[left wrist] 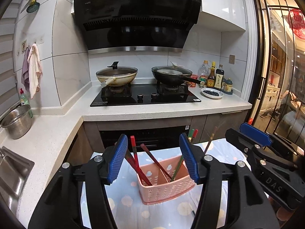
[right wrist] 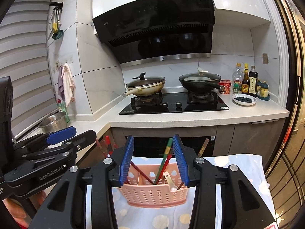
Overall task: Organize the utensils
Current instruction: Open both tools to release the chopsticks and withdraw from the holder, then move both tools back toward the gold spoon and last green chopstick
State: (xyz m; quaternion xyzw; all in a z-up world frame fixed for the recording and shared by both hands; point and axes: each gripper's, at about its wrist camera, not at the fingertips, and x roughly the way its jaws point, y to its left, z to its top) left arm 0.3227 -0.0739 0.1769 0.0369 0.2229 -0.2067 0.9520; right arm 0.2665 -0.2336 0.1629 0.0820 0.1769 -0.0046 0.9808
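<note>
Domestic kitchen, in use. Black range hood (left wrist: pixel 136 19) mounted on white tiled wall above a two-burner gas hob (left wrist: pixel 145 95) set into a speckled L-shaped bench (left wrist: pixel 171 110). Two lidded woks on the burners: cream wok (left wrist: pixel 116 75) left, black wok (left wrist: pixel 171 74) right. Sauce bottles (left wrist: pixel 214 76) and a plate of blueberries (left wrist: pixel 212 93) grouped on the bench at right of the hob. Steel sink (left wrist: pixel 13 169) let into the bench at left, with a perforated steel pot (left wrist: pixel 17 122) and green dish soap bottle (left wrist: pixel 24 100) near it. Cloths (left wrist: pixel 32 70) hung on wall hooks; skimmer (left wrist: pixel 32 5) hanging higher up. Built-in oven (right wrist: pixel 167 143) below the hob. Glass sliding door (left wrist: pixel 276 66) at right, living space beyond.
</note>
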